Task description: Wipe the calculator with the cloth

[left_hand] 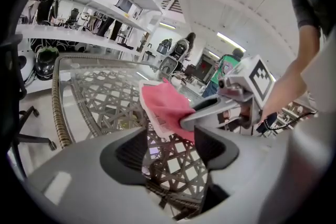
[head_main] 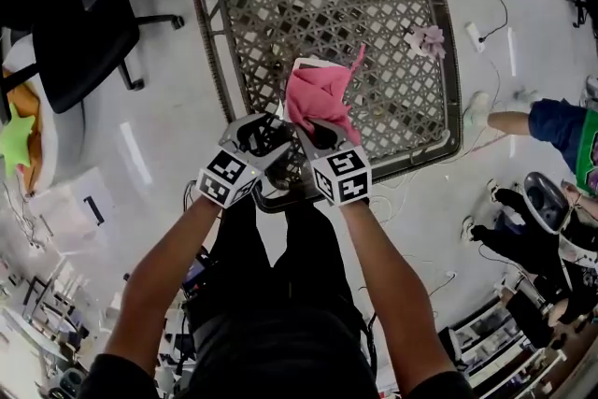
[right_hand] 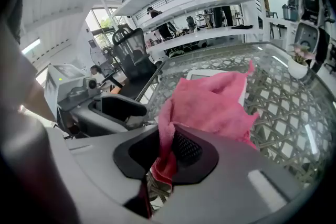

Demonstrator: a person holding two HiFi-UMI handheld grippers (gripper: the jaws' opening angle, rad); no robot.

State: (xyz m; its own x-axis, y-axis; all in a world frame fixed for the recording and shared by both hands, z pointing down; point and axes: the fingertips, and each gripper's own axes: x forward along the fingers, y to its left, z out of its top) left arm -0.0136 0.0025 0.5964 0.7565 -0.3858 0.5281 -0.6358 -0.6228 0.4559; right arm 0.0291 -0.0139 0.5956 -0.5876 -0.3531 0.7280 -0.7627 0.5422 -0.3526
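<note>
Cloth (head_main: pixel 322 96), pink and soft, is what we hold in our right tool (head_main: pixel 324 134). Its jaws are pinched tight on one bunched end. The rest of the cloth lies over the calculator (right_hand: pixel 202 75), so only a white edge of the calculator peeks out. The calculator sits flat on the glass-topped woven surface (head_main: pixel 392 5). Our left tool (head_main: pixel 259 145) is near the calculator, on the side closest to us. Its jaws are wide with nothing gripped between them.
</note>
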